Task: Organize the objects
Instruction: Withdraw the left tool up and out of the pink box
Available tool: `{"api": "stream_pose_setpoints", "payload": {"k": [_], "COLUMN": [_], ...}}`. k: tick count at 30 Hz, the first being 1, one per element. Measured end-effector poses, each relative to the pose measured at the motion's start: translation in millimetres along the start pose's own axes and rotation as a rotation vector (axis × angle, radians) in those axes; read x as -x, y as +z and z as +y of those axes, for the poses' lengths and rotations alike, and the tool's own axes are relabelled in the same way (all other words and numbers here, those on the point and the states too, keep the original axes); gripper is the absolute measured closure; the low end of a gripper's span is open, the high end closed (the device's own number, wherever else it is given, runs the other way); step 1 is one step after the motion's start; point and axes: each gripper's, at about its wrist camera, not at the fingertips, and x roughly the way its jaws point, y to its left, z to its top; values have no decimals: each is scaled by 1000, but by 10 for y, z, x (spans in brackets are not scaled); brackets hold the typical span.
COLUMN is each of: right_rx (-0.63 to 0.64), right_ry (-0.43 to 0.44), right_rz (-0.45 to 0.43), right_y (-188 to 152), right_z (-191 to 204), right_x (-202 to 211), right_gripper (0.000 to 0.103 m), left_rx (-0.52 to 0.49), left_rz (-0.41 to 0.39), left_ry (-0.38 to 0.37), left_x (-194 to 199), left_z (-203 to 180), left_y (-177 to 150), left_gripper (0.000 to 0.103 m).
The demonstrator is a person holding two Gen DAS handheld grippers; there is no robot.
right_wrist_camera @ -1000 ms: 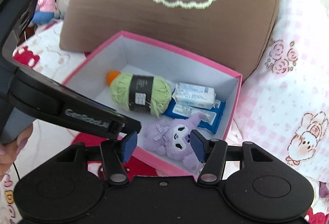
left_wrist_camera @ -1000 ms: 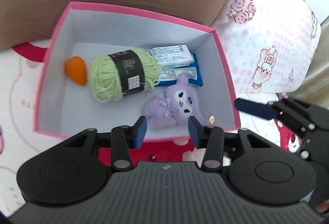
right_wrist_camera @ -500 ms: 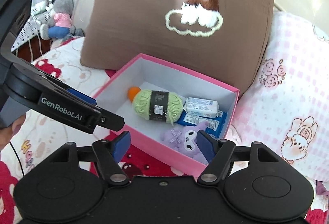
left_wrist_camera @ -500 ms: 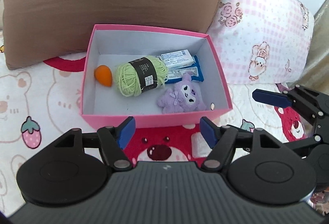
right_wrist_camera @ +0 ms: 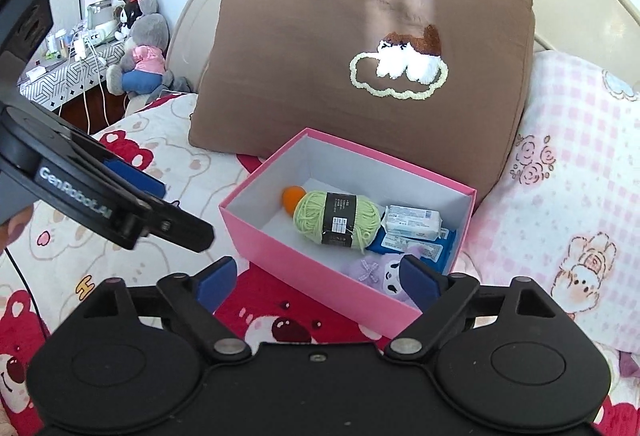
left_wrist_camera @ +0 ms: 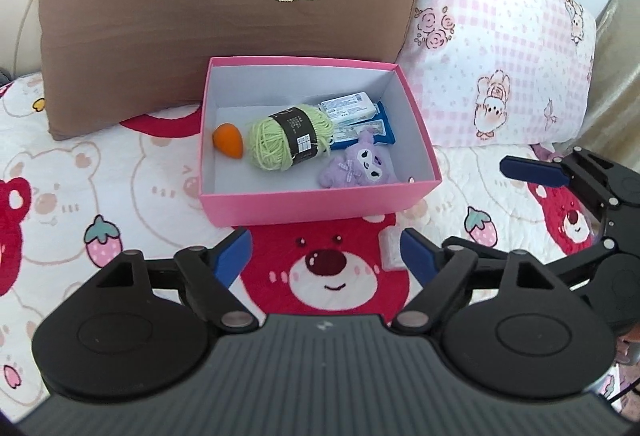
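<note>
A pink box (left_wrist_camera: 320, 206) (right_wrist_camera: 320, 272) sits on the bed. Inside lie an orange egg-shaped toy (left_wrist_camera: 228, 140) (right_wrist_camera: 293, 196), a green yarn ball (left_wrist_camera: 290, 142) (right_wrist_camera: 338, 218), white and blue wipe packs (left_wrist_camera: 350, 108) (right_wrist_camera: 412, 222) and a purple plush (left_wrist_camera: 358, 166) (right_wrist_camera: 380, 272). My left gripper (left_wrist_camera: 326, 258) hovers in front of the box, its jaws opening with nothing between them. My right gripper (right_wrist_camera: 318, 280) hangs over the box's near corner, its jaws also opening and empty. Each gripper shows at the edge of the other's view.
A brown pillow (left_wrist_camera: 200, 16) (right_wrist_camera: 360, 76) with a cloud design leans behind the box. A pink checked pillow (left_wrist_camera: 500, 56) (right_wrist_camera: 580, 196) lies to its right. The bedspread (left_wrist_camera: 100, 176) carries bear and strawberry prints. Plush toys (right_wrist_camera: 140, 48) and a cluttered table stand beyond the bed's left side.
Both grippers have pulled back and up from the box, so it looks smaller and farther. Their jaws have spread wider. The purple plush stays in the box.
</note>
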Motion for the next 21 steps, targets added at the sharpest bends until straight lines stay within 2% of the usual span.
{"api": "stream_pose_setpoints", "payload": {"k": [5, 8, 12, 17, 21], "right_rx": [49, 62, 48, 51, 66], "right_ry": [-8, -24, -20, -15, -7], "right_rz": [-20, -23, -32, -36, -39], "right_y": [-40, -51, -91, -145, -159], "right_z": [123, 182, 216, 248, 271], "right_x": [151, 213, 297, 372, 425], "right_gripper": [6, 6, 6, 5, 5], "left_rx": [-41, -67, 3, 84, 89], "left_rz": [-16, 10, 23, 65, 75], "left_ry": [7, 44, -15, -47, -72], "left_x": [73, 32, 42, 19, 0], "left_z": [-23, -52, 47, 129, 134], "left_y": [-89, -145, -227, -334, -392], "left_gripper": [9, 8, 3, 3, 3]}}
